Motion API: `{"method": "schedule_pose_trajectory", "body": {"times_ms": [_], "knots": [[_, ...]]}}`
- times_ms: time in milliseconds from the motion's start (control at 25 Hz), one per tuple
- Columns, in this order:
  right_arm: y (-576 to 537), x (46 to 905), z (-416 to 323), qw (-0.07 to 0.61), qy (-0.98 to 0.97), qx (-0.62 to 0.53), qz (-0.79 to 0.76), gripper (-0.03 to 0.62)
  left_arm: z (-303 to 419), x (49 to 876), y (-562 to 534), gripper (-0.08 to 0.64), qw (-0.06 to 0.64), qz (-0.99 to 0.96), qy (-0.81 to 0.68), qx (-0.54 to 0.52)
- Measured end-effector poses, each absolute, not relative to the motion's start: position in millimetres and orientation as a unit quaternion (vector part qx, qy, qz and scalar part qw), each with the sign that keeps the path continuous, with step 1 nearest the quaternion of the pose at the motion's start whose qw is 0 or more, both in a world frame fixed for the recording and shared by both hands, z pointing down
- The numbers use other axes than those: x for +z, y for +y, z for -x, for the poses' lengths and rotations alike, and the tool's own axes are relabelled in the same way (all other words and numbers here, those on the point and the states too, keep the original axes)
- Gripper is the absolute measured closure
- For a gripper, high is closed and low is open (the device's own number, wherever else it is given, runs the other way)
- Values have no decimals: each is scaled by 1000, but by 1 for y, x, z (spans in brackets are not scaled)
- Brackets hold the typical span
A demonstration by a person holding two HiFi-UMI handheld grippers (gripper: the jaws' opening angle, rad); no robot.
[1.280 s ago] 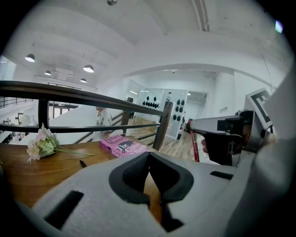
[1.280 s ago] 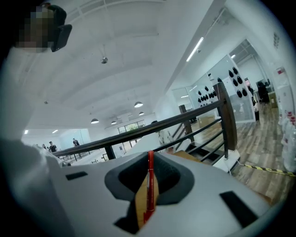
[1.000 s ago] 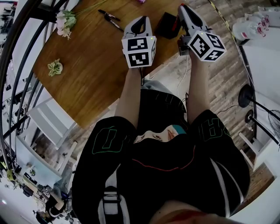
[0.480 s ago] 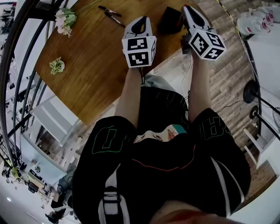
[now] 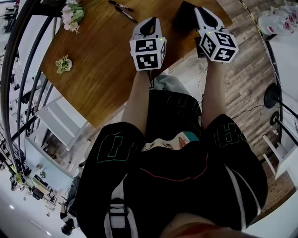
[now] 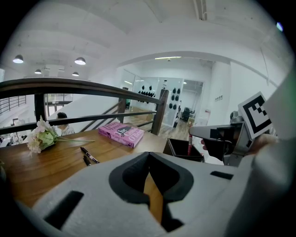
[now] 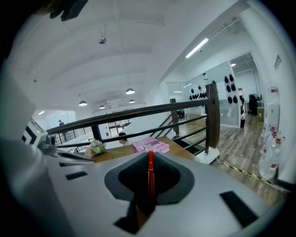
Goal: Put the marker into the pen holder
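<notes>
A thin red marker (image 7: 150, 166) stood upright, pinched between the jaws of the right gripper (image 7: 149, 185), which were closed on its barrel. Seen from the left gripper view, the marker hung at the mouth of the black pen holder (image 6: 178, 148); whether its lower end was already inside could not be told.

The marker looked light and stiff, with a smooth plastic barrel that would likely pivot or slip in a loose pinch. A hold near mid-barrel, as here, seemed best, keeping it vertical for the drop.

The left gripper (image 6: 150, 176) hovered above the wooden table (image 5: 107, 69), just beside the right one, its jaws pressed together on nothing.

Farther off on the table lay two black pens (image 5: 123, 10) side by side, a pink book (image 6: 121, 133), a spray of pale flowers (image 6: 41, 137) and a small green sprig (image 5: 64, 64), all well apart from the holder. A dark railing (image 6: 92, 85) ran behind the table. Nothing appeared to block the holder's opening.
</notes>
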State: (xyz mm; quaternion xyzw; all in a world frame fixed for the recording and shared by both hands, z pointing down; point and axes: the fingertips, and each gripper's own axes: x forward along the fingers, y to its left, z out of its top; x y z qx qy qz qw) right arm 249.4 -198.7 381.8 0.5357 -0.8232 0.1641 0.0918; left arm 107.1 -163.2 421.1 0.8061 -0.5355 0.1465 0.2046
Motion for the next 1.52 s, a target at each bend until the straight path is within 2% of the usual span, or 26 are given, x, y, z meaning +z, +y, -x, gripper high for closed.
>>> {"method": "schedule_pose_trajectory", "body": {"times_ms": [320, 480, 680, 760, 880, 1240, 1400, 1520], "knots": [[-187, 410, -245, 190, -807, 130, -544, 549, -101, 428, -150, 552, 205, -806, -533, 156], [-186, 420, -243, 216, -798, 129, -548, 548, -92, 427, -146, 552, 202, -803, -538, 159], [-185, 426, -240, 223, -792, 131, -553, 541, -82, 427, -142, 552, 205, -797, -546, 156], [-185, 427, -237, 222, -794, 133, -551, 500, -80, 428, -139, 552, 207, -795, -548, 154], [-182, 425, -235, 211, -795, 132, -553, 494, -77, 432, -135, 552, 212, -793, -551, 153], [-179, 409, -225, 179, -804, 117, -554, 572, -63, 437, -128, 552, 227, -778, -568, 143], [-182, 399, -220, 218, -799, 56, -558, 586, -53, 438, -126, 552, 232, -770, -577, 139], [-188, 388, -206, 203, -807, 49, -552, 586, -37, 439, -126, 552, 237, -761, -588, 135]]}}
